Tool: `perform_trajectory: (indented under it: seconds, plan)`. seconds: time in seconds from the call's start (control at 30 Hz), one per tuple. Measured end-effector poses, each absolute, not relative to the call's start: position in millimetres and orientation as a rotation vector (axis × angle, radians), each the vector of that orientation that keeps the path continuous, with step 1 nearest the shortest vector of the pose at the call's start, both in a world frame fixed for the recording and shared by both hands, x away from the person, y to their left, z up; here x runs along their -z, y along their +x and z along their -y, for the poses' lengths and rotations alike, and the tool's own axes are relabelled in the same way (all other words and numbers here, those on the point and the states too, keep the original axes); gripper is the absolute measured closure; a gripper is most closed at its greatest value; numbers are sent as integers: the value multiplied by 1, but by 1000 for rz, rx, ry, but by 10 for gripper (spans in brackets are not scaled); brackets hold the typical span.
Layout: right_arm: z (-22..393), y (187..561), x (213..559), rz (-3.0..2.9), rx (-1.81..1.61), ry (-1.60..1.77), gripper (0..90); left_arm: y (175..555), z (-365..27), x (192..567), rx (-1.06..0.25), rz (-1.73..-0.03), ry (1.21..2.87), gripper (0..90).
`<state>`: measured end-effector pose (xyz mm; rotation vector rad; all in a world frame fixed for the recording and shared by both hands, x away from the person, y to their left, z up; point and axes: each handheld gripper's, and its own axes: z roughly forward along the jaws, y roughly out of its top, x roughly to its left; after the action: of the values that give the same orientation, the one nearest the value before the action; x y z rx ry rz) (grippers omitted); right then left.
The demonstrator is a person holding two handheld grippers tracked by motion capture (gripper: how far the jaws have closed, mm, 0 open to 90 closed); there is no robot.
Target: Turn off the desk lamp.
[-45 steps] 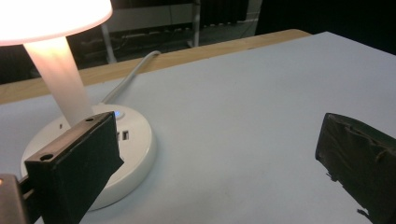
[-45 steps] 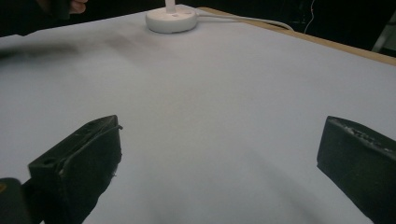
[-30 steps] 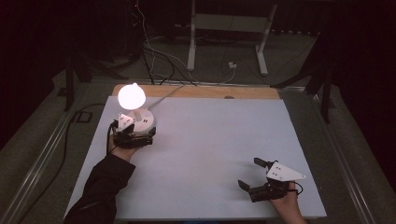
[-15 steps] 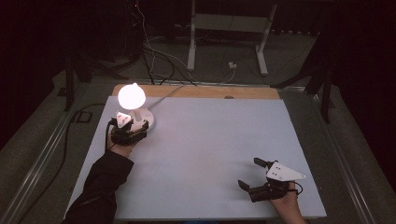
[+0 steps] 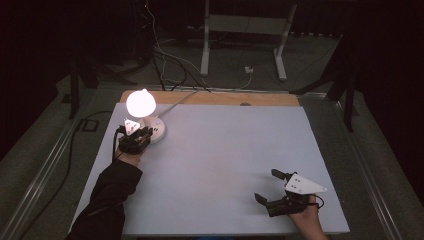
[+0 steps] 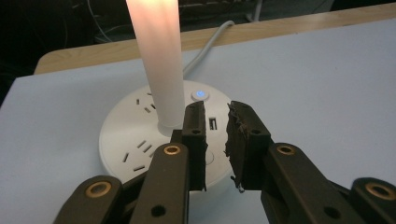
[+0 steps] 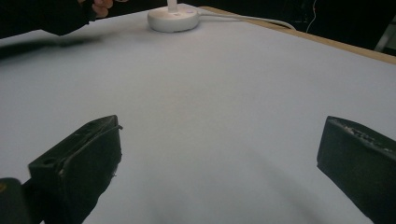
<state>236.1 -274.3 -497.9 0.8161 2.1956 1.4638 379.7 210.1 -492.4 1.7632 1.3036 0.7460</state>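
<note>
While resting at the lower right of the high view, right hand-held gripper (image 5: 272, 192) with jaws spread wide, holding nothing, low over the white bench (image 5: 225, 165). Farther up at left, left hand-held gripper (image 5: 141, 136) over the round white lamp base (image 6: 140, 140), jaws just closed to a narrow gap, nothing gripped. Behind, glowing stem (image 6: 159, 60), lit blue button (image 6: 200, 94), bright bulb (image 5: 140, 103).

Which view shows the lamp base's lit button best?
The left gripper view: the blue-lit button sits close up on the white lamp base, just beyond the left gripper. In the high and right gripper views the base is too small to tell.
</note>
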Motion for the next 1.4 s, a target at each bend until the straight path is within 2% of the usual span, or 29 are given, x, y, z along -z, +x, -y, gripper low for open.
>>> perform_trajectory:
  seconds: [0.17, 0.4, 1.4]
  plan:
    - [274, 236, 498, -2198, -1462, 816, 0, 383, -213, 497, -732, -1303, 1766, 857]
    - [274, 236, 498, -2199, -1466, 817, 0, 387, -213, 504, -737, -1293, 1812, 900]
    - [274, 236, 498, -2208, -1462, 820, 0, 396, -213, 516, -715, -1281, 1865, 900]
